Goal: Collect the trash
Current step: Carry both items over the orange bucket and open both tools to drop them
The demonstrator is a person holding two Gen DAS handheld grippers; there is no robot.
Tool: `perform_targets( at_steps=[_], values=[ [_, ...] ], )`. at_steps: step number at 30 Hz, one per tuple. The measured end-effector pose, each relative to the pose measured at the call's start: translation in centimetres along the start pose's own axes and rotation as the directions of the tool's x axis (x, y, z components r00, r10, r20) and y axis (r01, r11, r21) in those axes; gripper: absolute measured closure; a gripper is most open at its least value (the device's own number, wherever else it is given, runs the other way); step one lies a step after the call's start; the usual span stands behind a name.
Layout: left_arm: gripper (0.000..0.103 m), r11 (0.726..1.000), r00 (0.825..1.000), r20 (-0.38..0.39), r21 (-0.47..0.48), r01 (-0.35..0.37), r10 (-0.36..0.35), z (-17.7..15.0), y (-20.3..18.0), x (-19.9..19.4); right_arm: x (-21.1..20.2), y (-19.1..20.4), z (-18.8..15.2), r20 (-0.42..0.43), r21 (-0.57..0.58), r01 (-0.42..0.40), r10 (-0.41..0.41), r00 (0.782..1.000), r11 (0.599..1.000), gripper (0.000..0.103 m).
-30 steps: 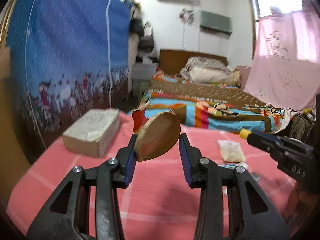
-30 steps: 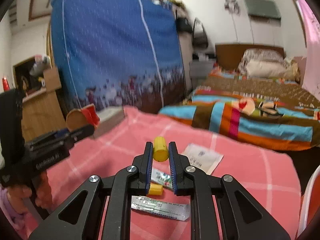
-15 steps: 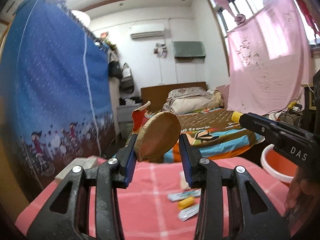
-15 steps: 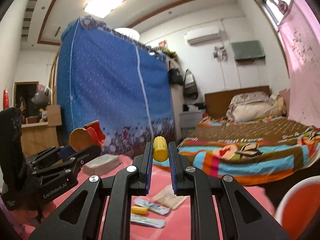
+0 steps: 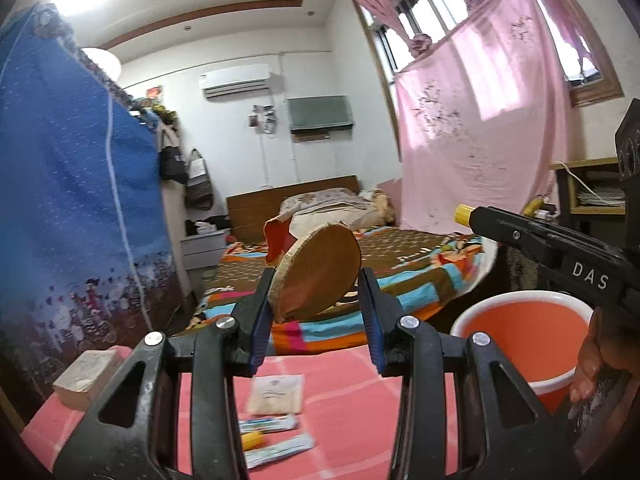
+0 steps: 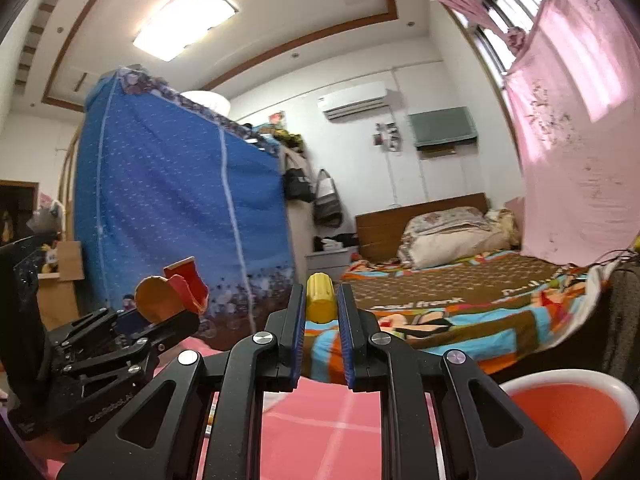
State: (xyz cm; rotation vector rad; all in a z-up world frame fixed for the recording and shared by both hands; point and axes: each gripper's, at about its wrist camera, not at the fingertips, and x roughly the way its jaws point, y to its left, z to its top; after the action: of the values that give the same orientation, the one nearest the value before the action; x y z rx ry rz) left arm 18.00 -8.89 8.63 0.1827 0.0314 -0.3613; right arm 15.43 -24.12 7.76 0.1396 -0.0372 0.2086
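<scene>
My left gripper (image 5: 316, 292) is shut on a squashed brown and red paper cup (image 5: 316, 276), held up in the air above the pink tablecloth (image 5: 340, 420). It also shows in the right wrist view (image 6: 172, 304). My right gripper (image 6: 320, 312) is shut on a yellow ribbed cap (image 6: 320, 298); its tip with the cap (image 5: 463, 215) shows at the right of the left wrist view. An orange bucket with a white rim (image 5: 520, 336) stands at the lower right, also seen in the right wrist view (image 6: 572, 412). On the cloth lie a paper sachet (image 5: 276, 394), two wrappers (image 5: 268, 426) and a small yellow piece (image 5: 252, 438).
A thick book (image 5: 86, 376) lies at the table's left edge. A blue fabric wardrobe (image 5: 76, 208) stands at the left. A bed with a colourful blanket (image 5: 400, 264) is behind the table. A pink curtain (image 5: 480, 120) hangs at the right.
Both grippers have risen and tilted upward with their loads, so more ceiling shows. The orange bucket has come into view at the lower right. The table items sit lower in view.
</scene>
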Motion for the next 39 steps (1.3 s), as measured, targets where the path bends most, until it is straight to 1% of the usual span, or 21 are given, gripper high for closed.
perform_targets(
  at_steps=[6, 10, 15, 18, 21, 22, 23, 24, 28, 30, 31, 33, 34, 36, 39],
  values=[
    [0.059, 0.997, 0.997, -0.017, 0.020, 0.080, -0.080, 0.6, -4.0, 0.5, -2.0, -3.2, -0.3, -0.022, 0.013, 0.082, -0.082, 0.996, 0.997, 0.089],
    [0.059, 0.991, 0.991, -0.039, 0.028, 0.131, -0.130, 0.7, -6.5, 1.0, -3.0, -5.4, -0.6, -0.054, 0.023, 0.139, -0.138, 0.989, 0.990, 0.089],
    [0.059, 0.980, 0.977, -0.085, 0.038, 0.197, -0.194, 0.6, -9.1, 2.2, -3.9, -8.0, -1.2, -0.102, 0.054, 0.199, -0.193, 0.976, 0.979, 0.089],
    [0.059, 0.970, 0.963, -0.127, 0.031, 0.242, -0.237, 0.3, -10.7, 2.8, -4.3, -9.5, -1.6, -0.142, 0.077, 0.232, -0.220, 0.965, 0.970, 0.089],
    [0.059, 0.955, 0.940, -0.181, -0.002, 0.295, -0.291, 0.2, -12.0, 3.8, -4.3, -10.8, -2.0, -0.186, 0.104, 0.256, -0.234, 0.954, 0.961, 0.089],
    [0.059, 0.947, 0.926, -0.205, -0.022, 0.319, -0.317, 0.1, -12.5, 4.3, -4.3, -11.1, -2.2, -0.202, 0.114, 0.265, -0.239, 0.950, 0.957, 0.089],
    [0.059, 0.943, 0.918, -0.219, -0.034, 0.332, -0.331, 0.0, -12.7, 4.6, -4.4, -11.4, -2.4, -0.216, 0.120, 0.274, -0.244, 0.946, 0.954, 0.089],
    [0.059, 0.936, 0.905, -0.241, -0.052, 0.349, -0.351, 0.0, -13.1, 5.0, -4.5, -11.6, -2.6, -0.228, 0.126, 0.283, -0.250, 0.941, 0.951, 0.089],
    [0.059, 0.918, 0.866, -0.305, -0.111, 0.381, -0.396, -0.3, -13.9, 6.2, -4.7, -13.2, -3.2, -0.277, 0.163, 0.315, -0.263, 0.924, 0.935, 0.089],
    [0.059, 0.910, 0.845, -0.339, -0.134, 0.392, -0.414, -0.5, -14.4, 6.9, -4.7, -14.0, -3.5, -0.308, 0.179, 0.333, -0.269, 0.913, 0.926, 0.089],
    [0.059, 0.905, 0.831, -0.358, -0.144, 0.401, -0.425, -0.5, -14.7, 7.3, -4.7, -14.3, -3.6, -0.320, 0.187, 0.339, -0.270, 0.908, 0.922, 0.089],
    [0.059, 0.901, 0.821, -0.372, -0.150, 0.407, -0.433, -0.7, -15.5, 7.8, -4.6, -14.9, -3.9, -0.344, 0.202, 0.350, -0.269, 0.900, 0.915, 0.089],
    [0.059, 0.897, 0.810, -0.387, -0.153, 0.416, -0.441, -0.7, -15.8, 8.1, -4.7, -15.0, -4.0, -0.350, 0.203, 0.355, -0.271, 0.897, 0.913, 0.089],
    [0.059, 0.892, 0.795, -0.408, -0.157, 0.423, -0.449, -1.0, -16.2, 8.4, -4.8, -15.4, -4.4, -0.369, 0.207, 0.364, -0.272, 0.889, 0.908, 0.089],
    [0.059, 0.889, 0.780, -0.431, -0.159, 0.429, -0.454, -1.1, -16.8, 8.8, -4.9, -15.8, -4.7, -0.385, 0.214, 0.374, -0.274, 0.881, 0.902, 0.089]
  ],
)
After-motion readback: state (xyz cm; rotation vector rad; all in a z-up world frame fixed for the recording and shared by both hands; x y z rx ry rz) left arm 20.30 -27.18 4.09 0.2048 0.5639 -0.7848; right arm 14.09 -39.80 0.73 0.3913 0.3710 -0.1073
